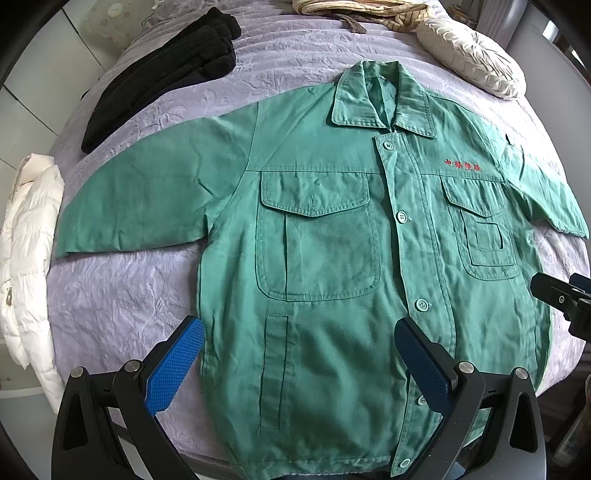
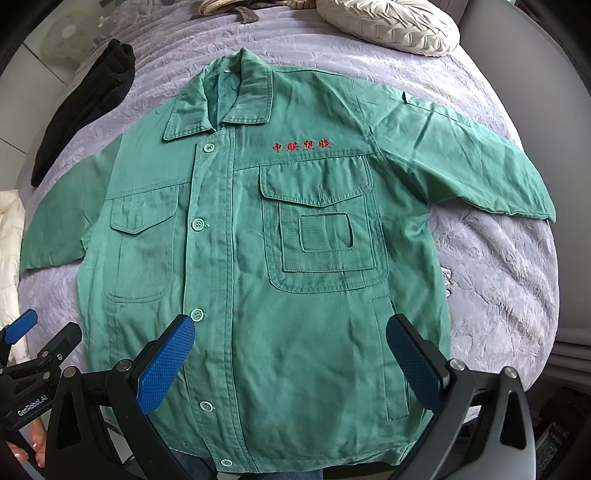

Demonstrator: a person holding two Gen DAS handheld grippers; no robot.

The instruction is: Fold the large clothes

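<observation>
A green work jacket [image 1: 332, 240] [image 2: 258, 258] lies flat and face up on the lavender bedspread [image 1: 122, 295], buttoned, collar at the far end, both sleeves spread sideways. Red embroidered characters [image 2: 302, 146] sit above one chest pocket. My left gripper [image 1: 299, 332] hovers open above the jacket's lower left front, its blue pads [image 1: 175, 369] wide apart and holding nothing. Over the lower right front, my right gripper [image 2: 290, 332] is open as well, with nothing between its pads [image 2: 168, 365]. Each gripper shows at the edge of the other's view.
A folded black garment [image 1: 166, 74] lies at the far left of the bed. A white puffer jacket [image 1: 29, 258] hangs over the left edge. A cream ruched pillow [image 1: 469, 55] and striped fabric [image 1: 351, 11] sit at the head. Fingers of a hand [image 2: 22, 450] show at the lower left.
</observation>
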